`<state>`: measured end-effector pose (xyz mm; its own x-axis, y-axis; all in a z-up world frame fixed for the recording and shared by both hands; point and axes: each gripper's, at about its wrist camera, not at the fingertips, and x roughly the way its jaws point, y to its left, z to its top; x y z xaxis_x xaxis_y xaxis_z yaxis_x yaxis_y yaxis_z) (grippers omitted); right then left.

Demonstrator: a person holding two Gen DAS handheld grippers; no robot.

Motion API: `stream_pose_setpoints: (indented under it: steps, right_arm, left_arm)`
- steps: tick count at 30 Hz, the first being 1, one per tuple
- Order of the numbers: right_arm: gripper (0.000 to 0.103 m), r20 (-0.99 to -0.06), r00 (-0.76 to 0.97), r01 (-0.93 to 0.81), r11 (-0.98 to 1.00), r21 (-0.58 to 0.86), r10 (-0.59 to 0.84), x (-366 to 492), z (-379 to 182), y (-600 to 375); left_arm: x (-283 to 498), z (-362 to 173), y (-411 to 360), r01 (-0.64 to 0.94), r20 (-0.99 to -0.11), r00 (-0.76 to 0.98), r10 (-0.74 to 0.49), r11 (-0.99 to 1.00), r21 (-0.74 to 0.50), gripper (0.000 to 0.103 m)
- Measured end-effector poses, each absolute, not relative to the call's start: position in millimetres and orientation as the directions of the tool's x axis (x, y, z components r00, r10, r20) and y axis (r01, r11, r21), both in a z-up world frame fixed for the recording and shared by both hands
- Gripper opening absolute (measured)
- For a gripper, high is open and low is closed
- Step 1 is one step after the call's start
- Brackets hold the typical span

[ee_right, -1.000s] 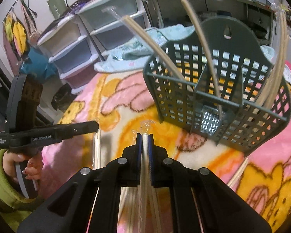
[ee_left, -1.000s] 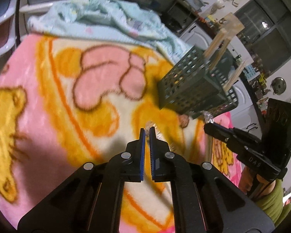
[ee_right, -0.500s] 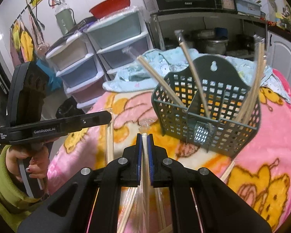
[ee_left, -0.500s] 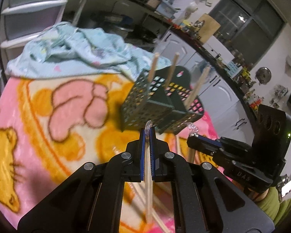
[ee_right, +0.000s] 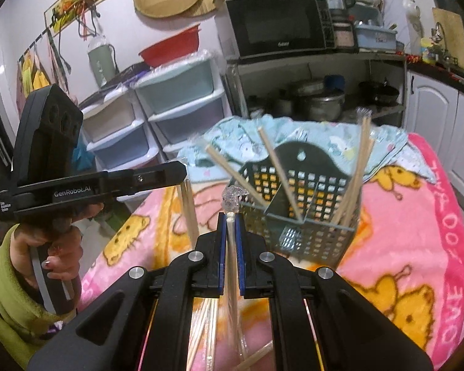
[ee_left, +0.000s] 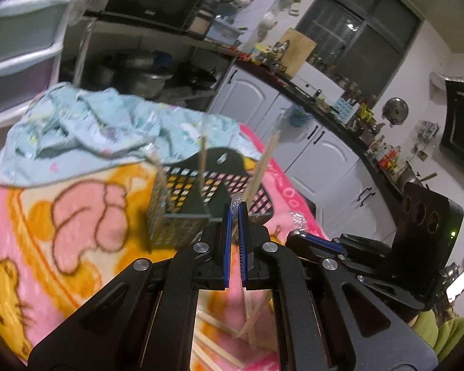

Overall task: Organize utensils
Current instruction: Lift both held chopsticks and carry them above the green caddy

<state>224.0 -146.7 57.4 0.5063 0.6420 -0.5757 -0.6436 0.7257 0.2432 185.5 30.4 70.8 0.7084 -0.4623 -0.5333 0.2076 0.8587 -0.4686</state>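
A dark green slotted utensil basket point(ee_right: 312, 225) stands on the pink cartoon blanket point(ee_right: 411, 247), with several wooden chopsticks point(ee_right: 277, 170) leaning in its compartments. My right gripper point(ee_right: 230, 215) is shut on a plastic-wrapped pair of chopsticks point(ee_right: 232, 266), raised just in front of the basket's left corner. My left gripper point(ee_left: 235, 208) is shut on another wrapped pair, whose crinkled wrapper end point(ee_left: 235, 202) sticks out above the basket point(ee_left: 182, 216). In the right wrist view the left gripper point(ee_right: 179, 174) hangs at the left with its chopsticks point(ee_right: 188, 213) dangling down. The right gripper point(ee_left: 294, 238) shows beside it in the left wrist view.
Loose chopsticks point(ee_right: 201, 324) lie on the blanket under the grippers. A crumpled light blue cloth point(ee_left: 92, 123) lies behind the basket. Plastic drawers point(ee_right: 182, 105), a shelf with pots, a microwave point(ee_right: 278, 27) and white cabinets point(ee_left: 312, 154) surround the table. A hand in a green sleeve point(ee_right: 12, 287) holds the left gripper.
Both grippers have risen off the blanket, each carrying its wrapped chopsticks. The basket now sits lower and farther off in both views. The left gripper has rolled.
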Motion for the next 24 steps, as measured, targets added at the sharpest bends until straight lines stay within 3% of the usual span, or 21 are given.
stream_pose_setpoints:
  steps: [24]
  right_arm:
    - [0.006,-0.303,0.728,-0.606,0.784,0.138,0.615,243,171,-198]
  left_arm:
    - [219,171,-19,0.365,-0.374,0.789,-0.486,0.862,-0.351,0.002]
